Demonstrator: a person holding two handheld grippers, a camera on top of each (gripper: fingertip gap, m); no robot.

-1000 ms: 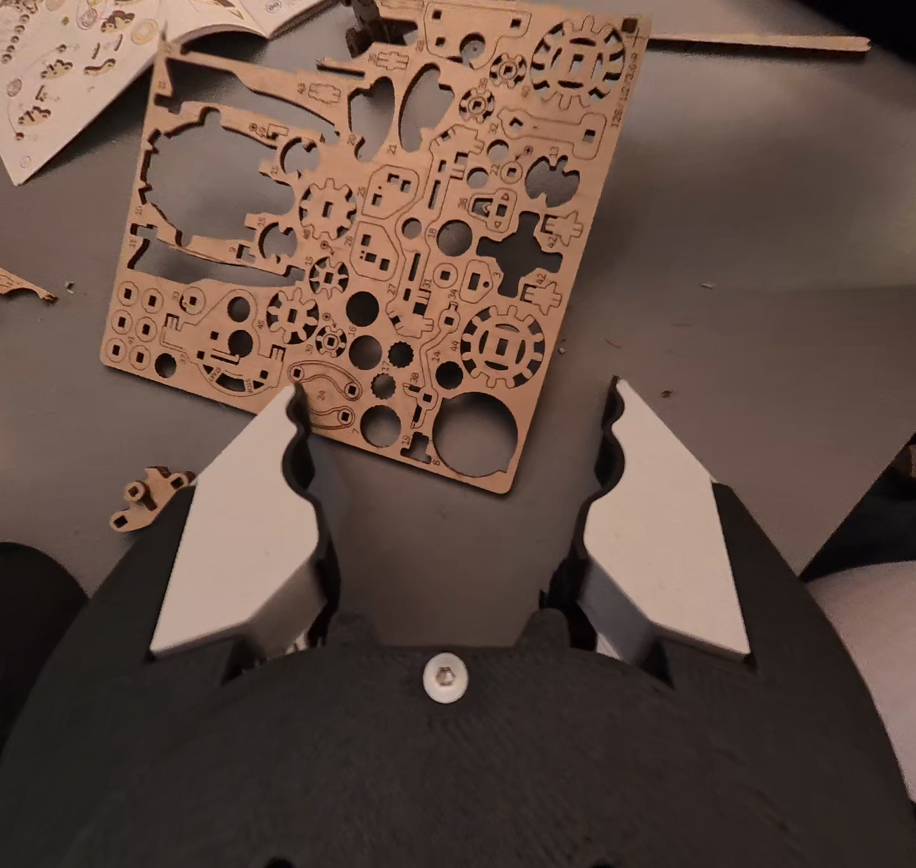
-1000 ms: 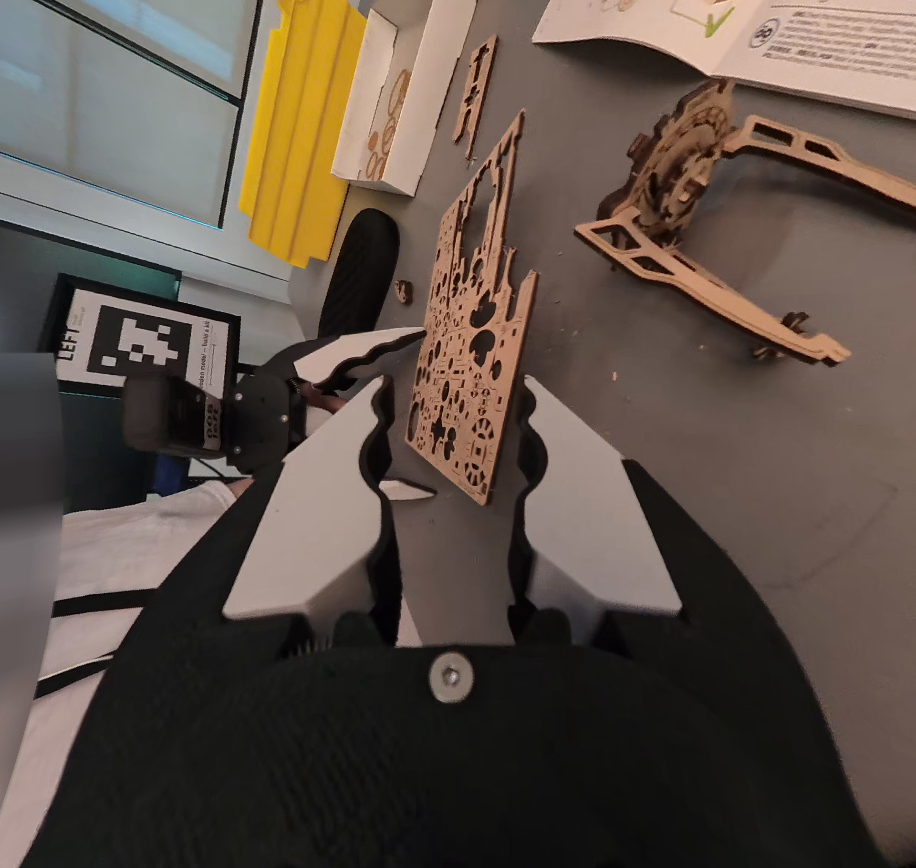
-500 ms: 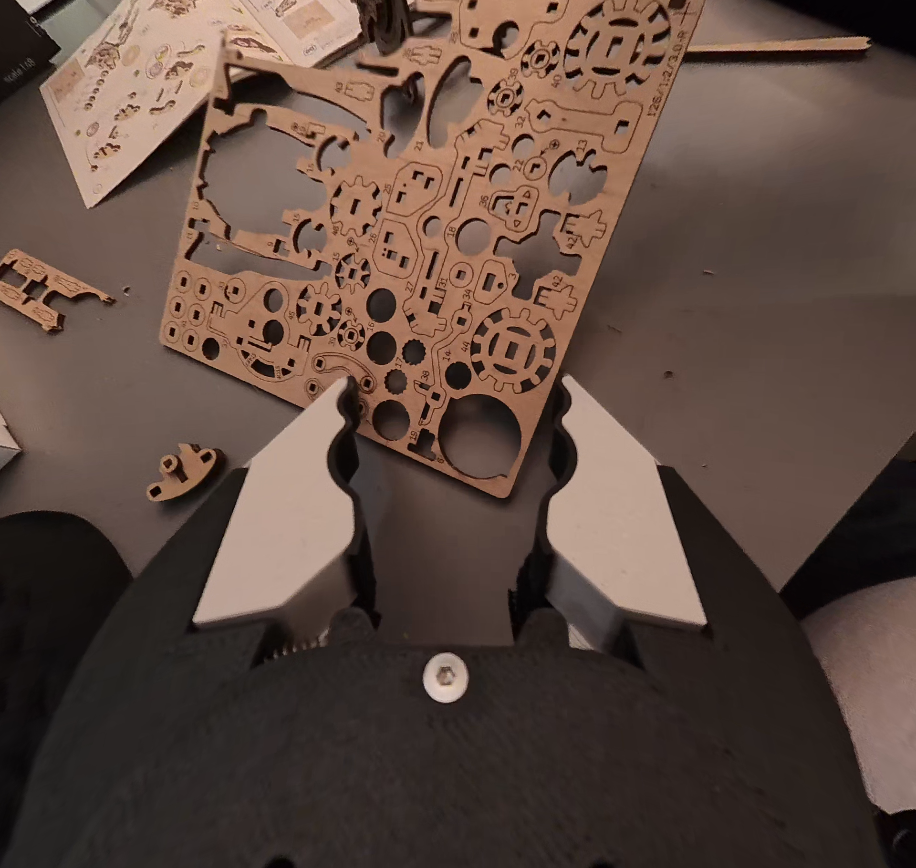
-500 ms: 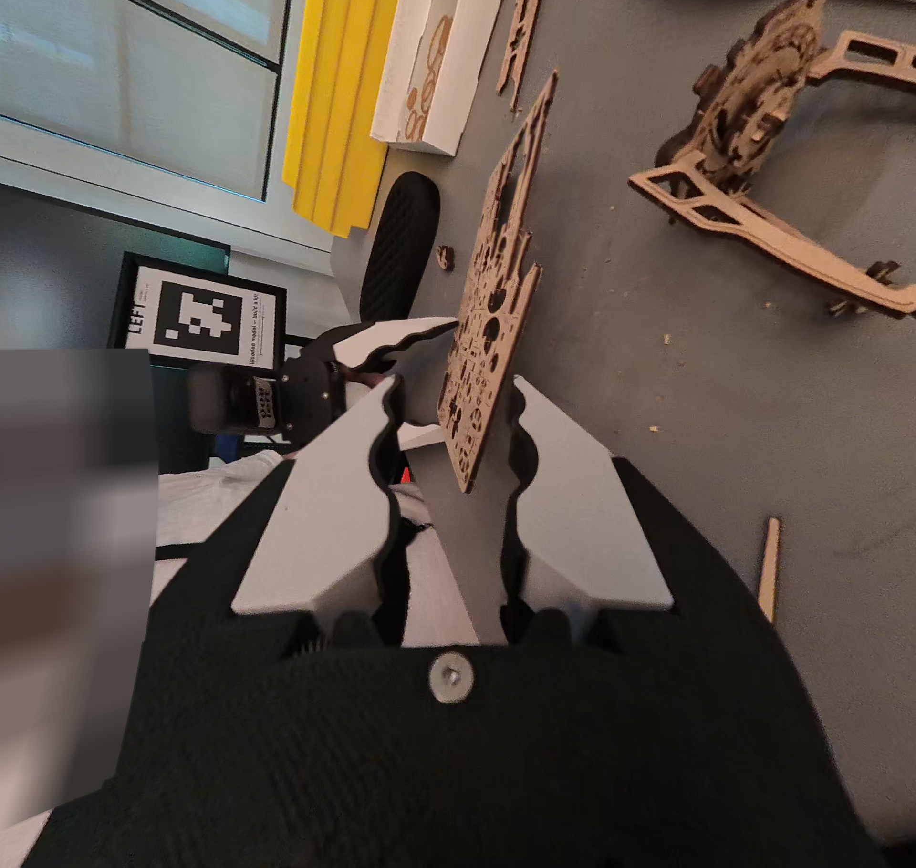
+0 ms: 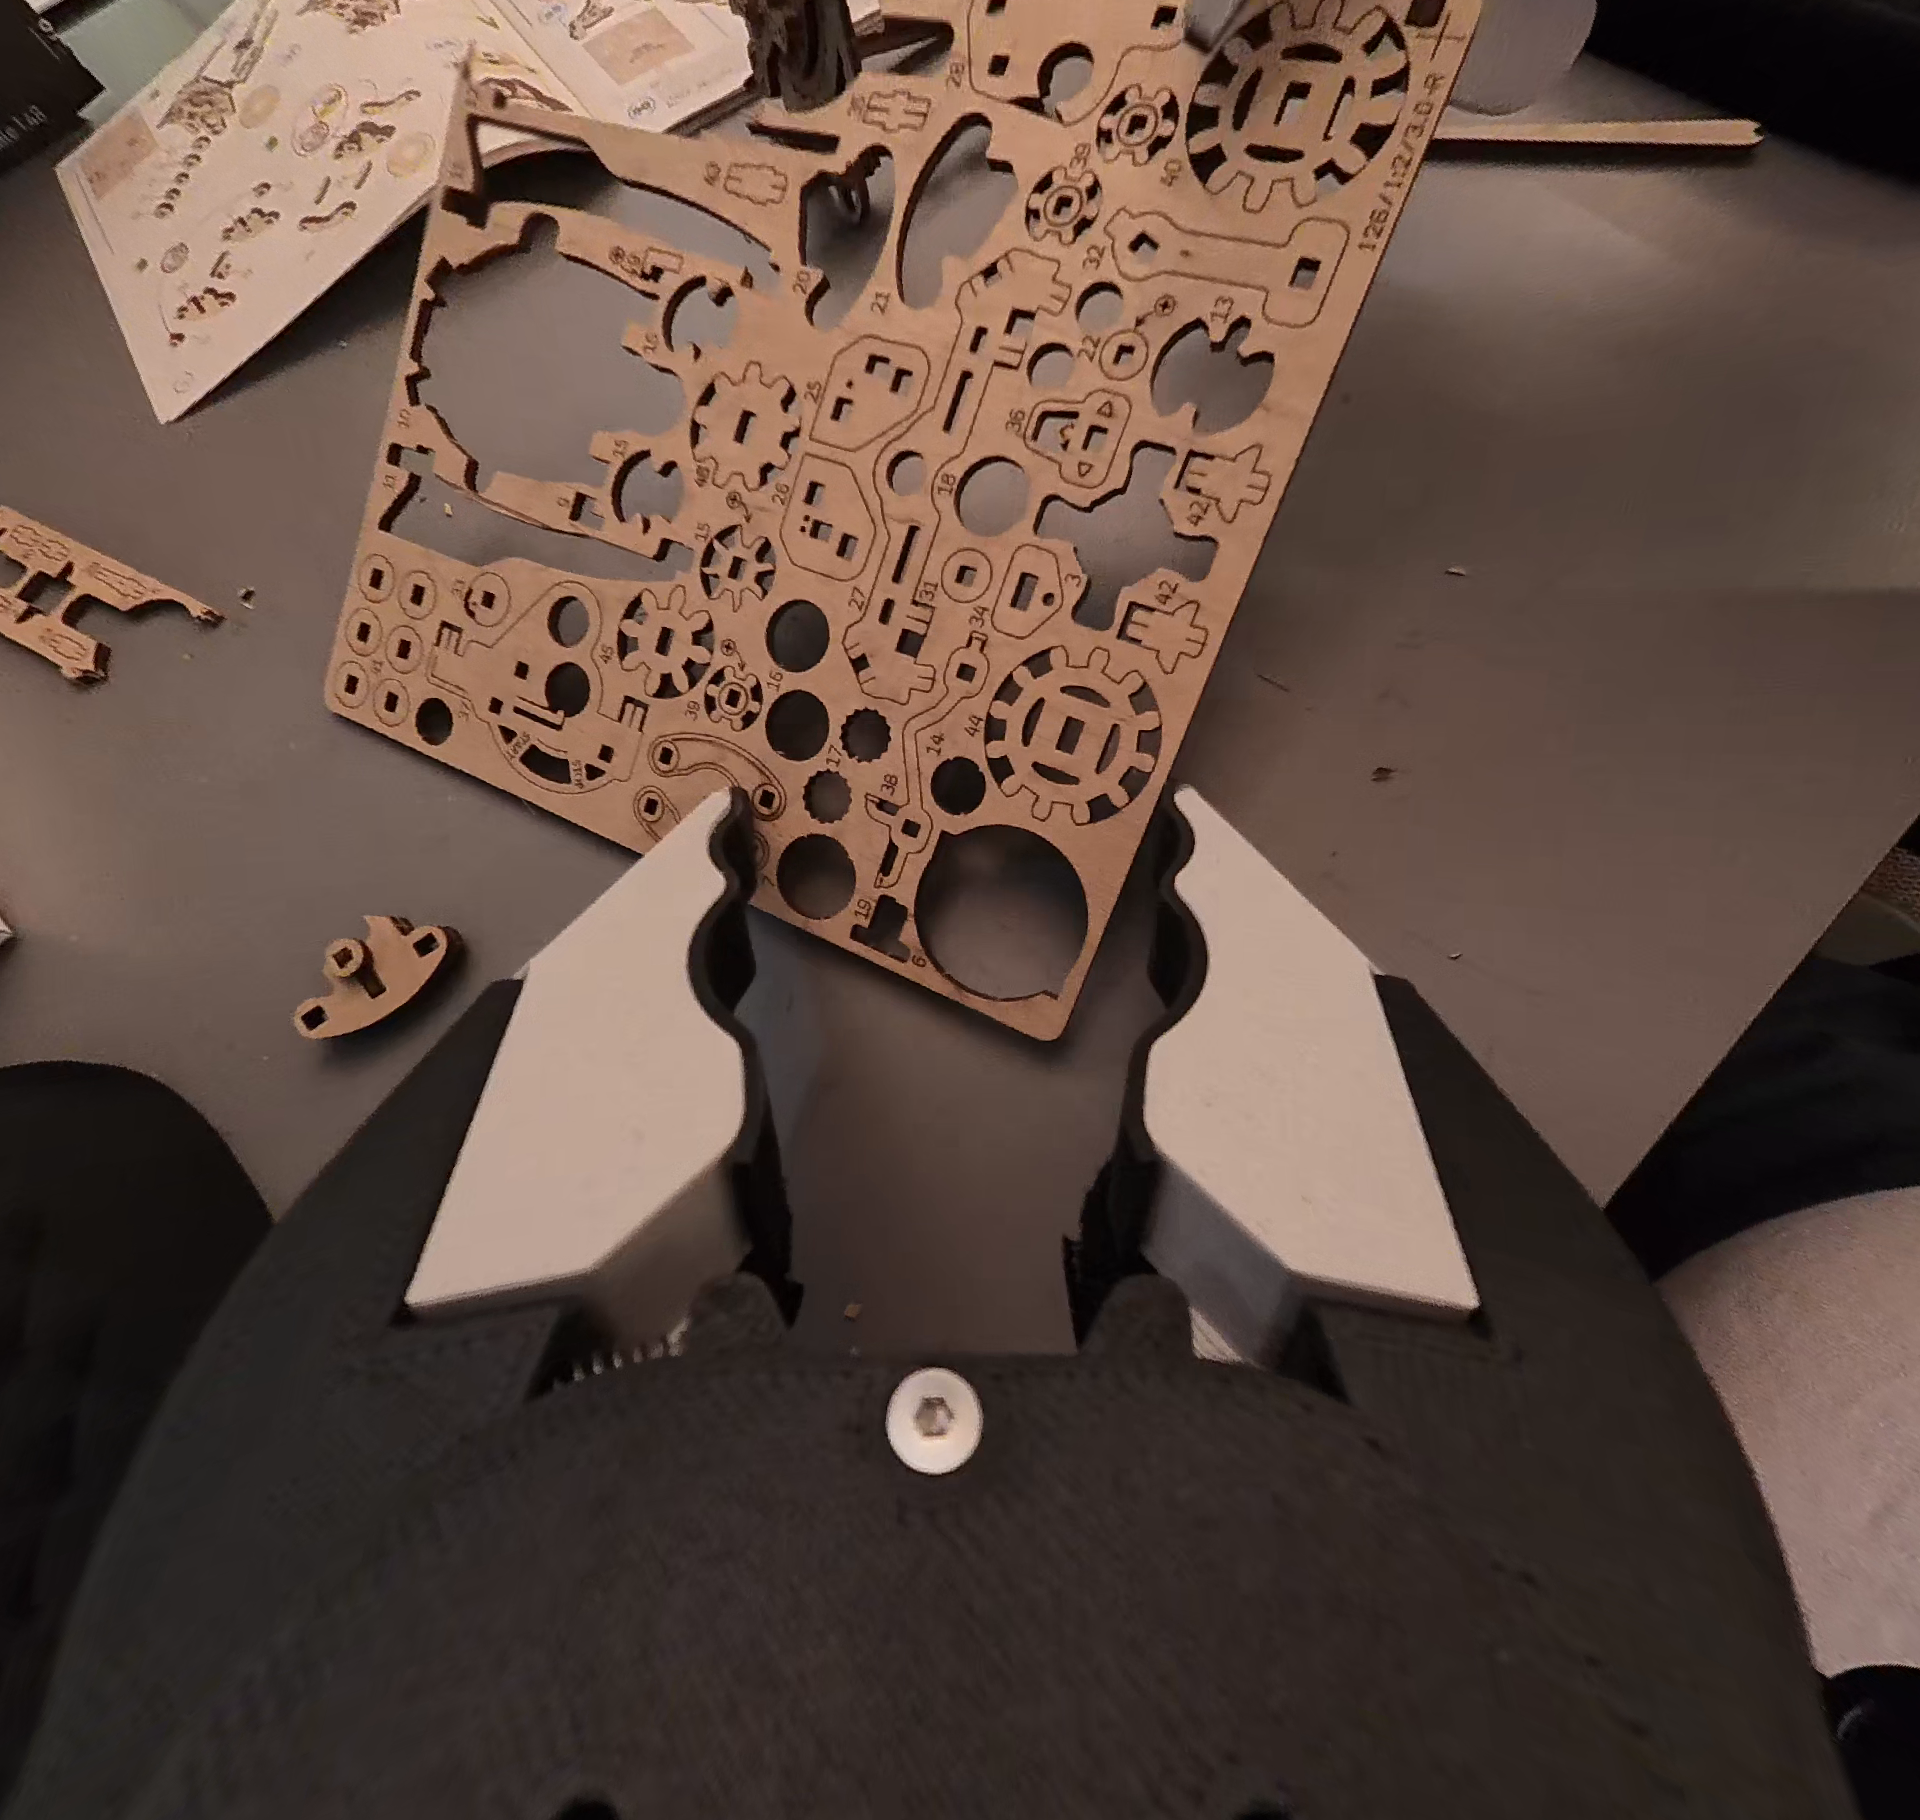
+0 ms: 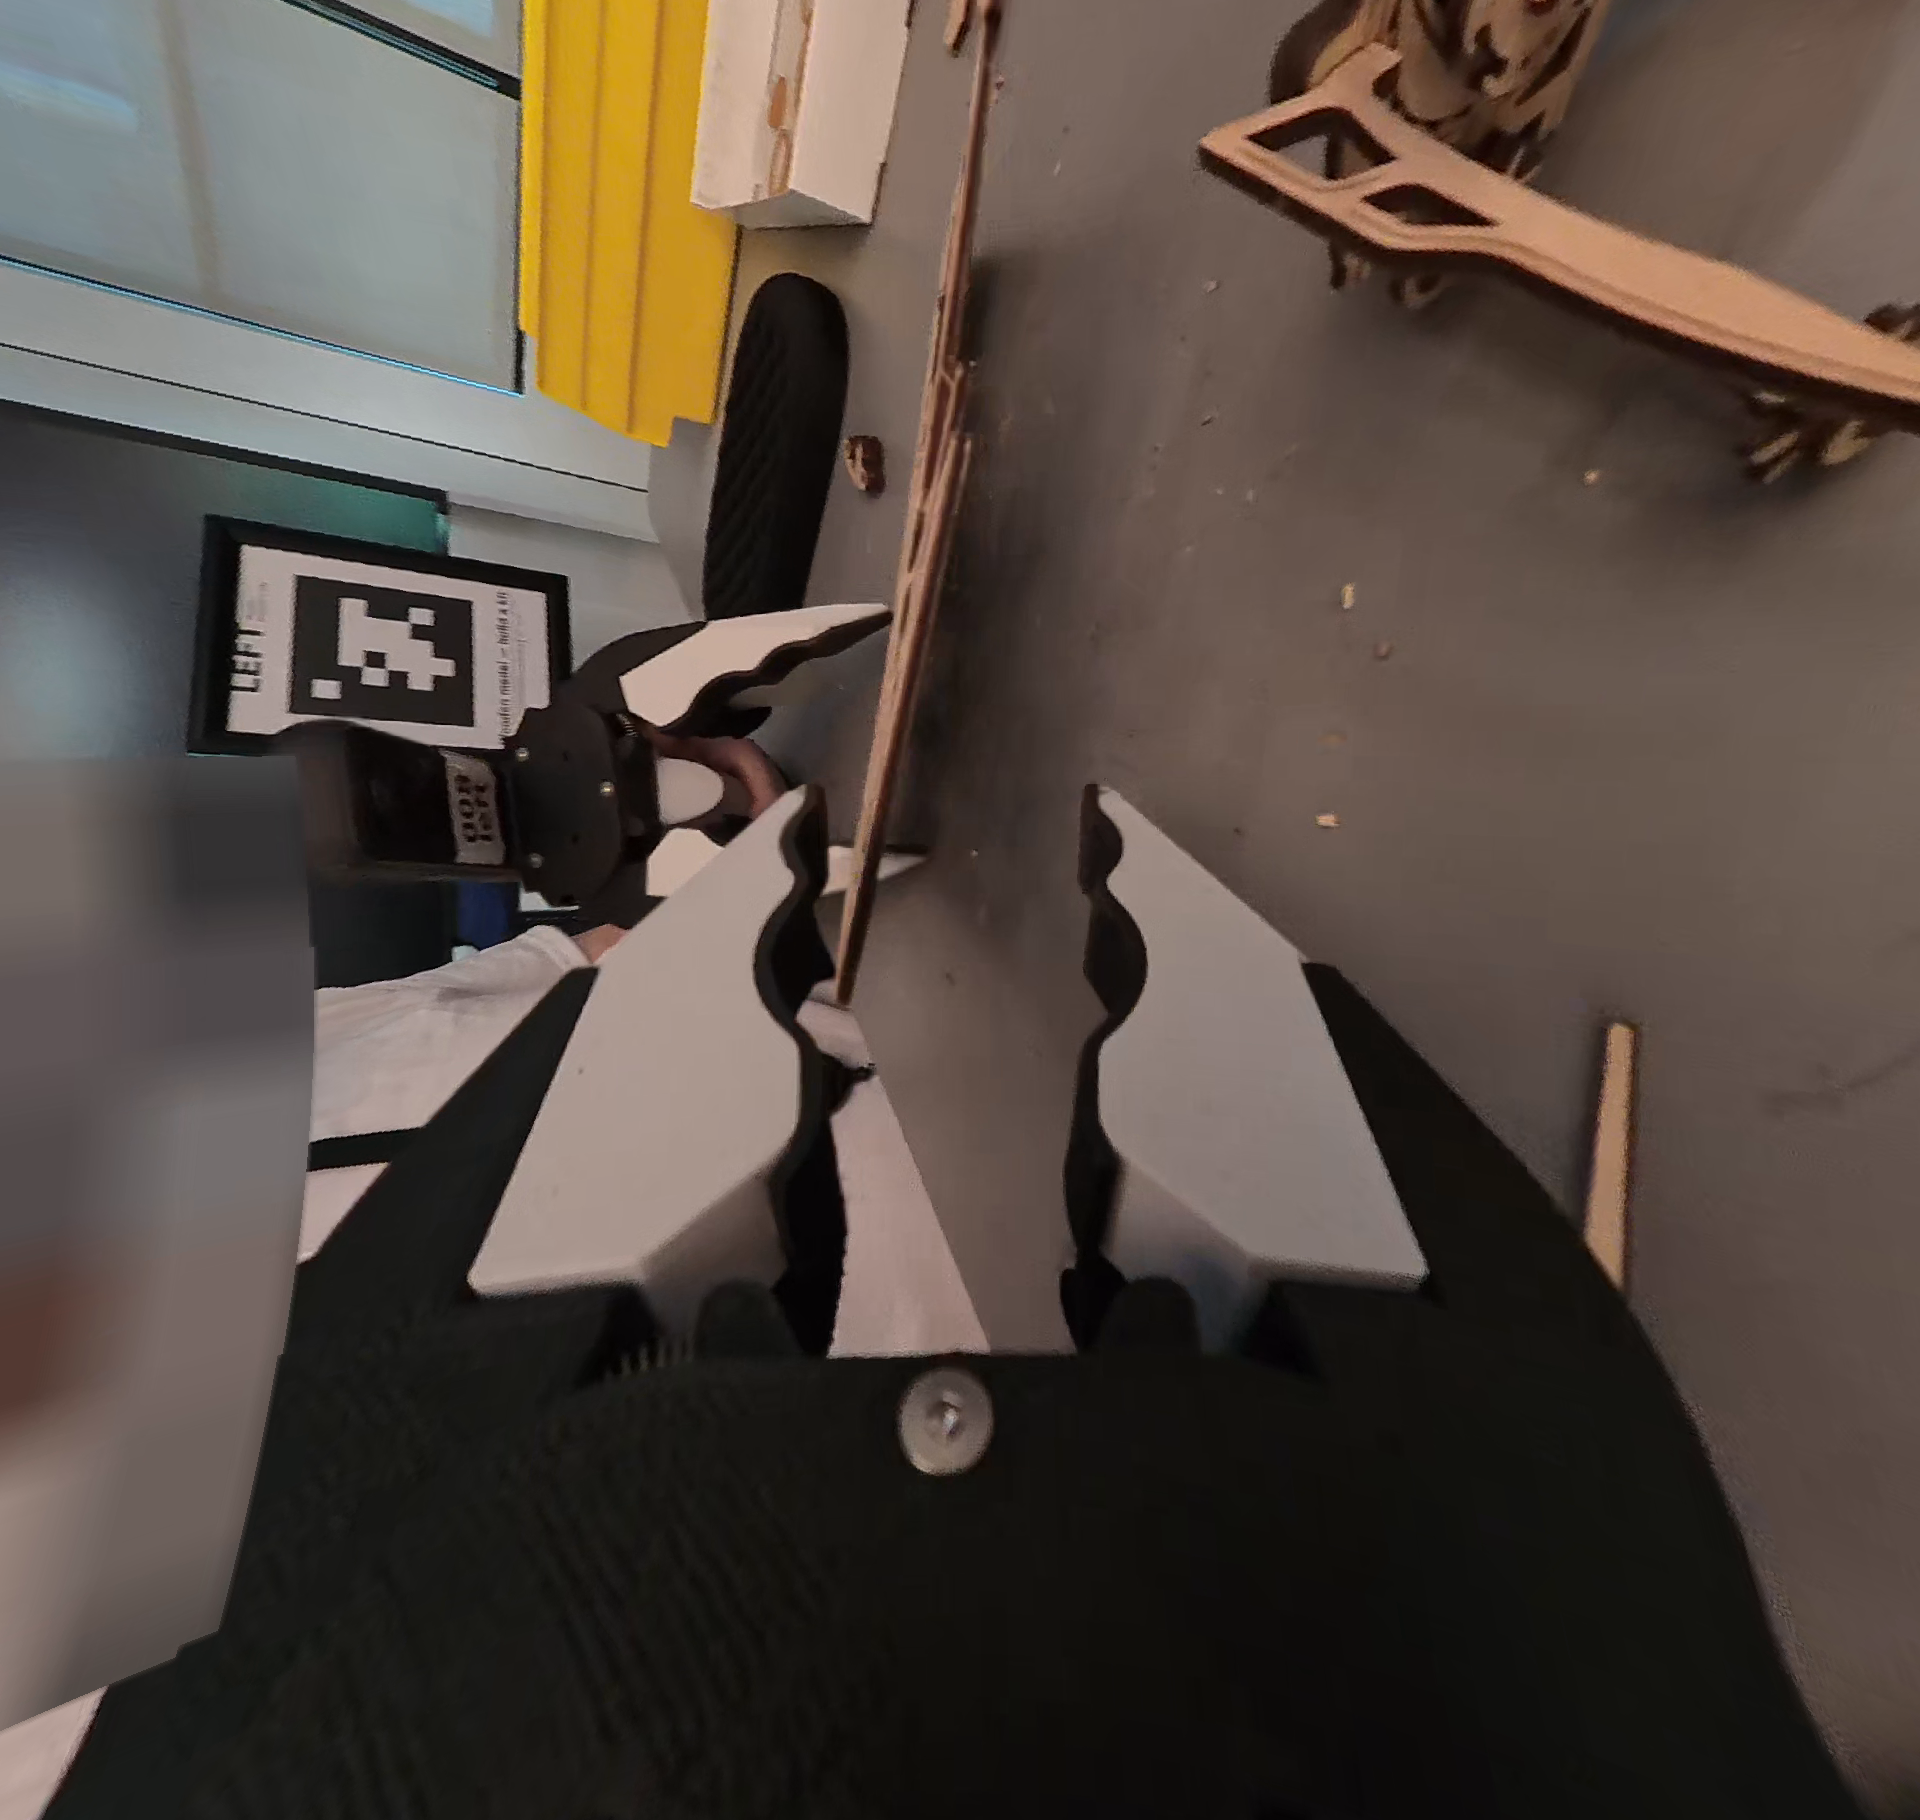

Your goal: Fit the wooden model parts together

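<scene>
Centre frame, left view: parts sheet (image 5: 894,482) stands tilted off surface (image 5: 1558,627), lower edge between tips of left tool (image 5: 951,814), fingers apart. Right tool (image 6: 945,804) also apart, sheet edge-on nr its left finger; neither grips.

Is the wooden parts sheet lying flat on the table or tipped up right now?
Tipped up. The right wrist view shows the wooden parts sheet edge-on, standing off the grey table. What props it up, I cannot tell.

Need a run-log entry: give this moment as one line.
wooden parts sheet: tilted, unclamped | left gripper: open, sheet's near corner between fingertips | right gripper: open, straddling sheet edge | partly built model: apart
</scene>
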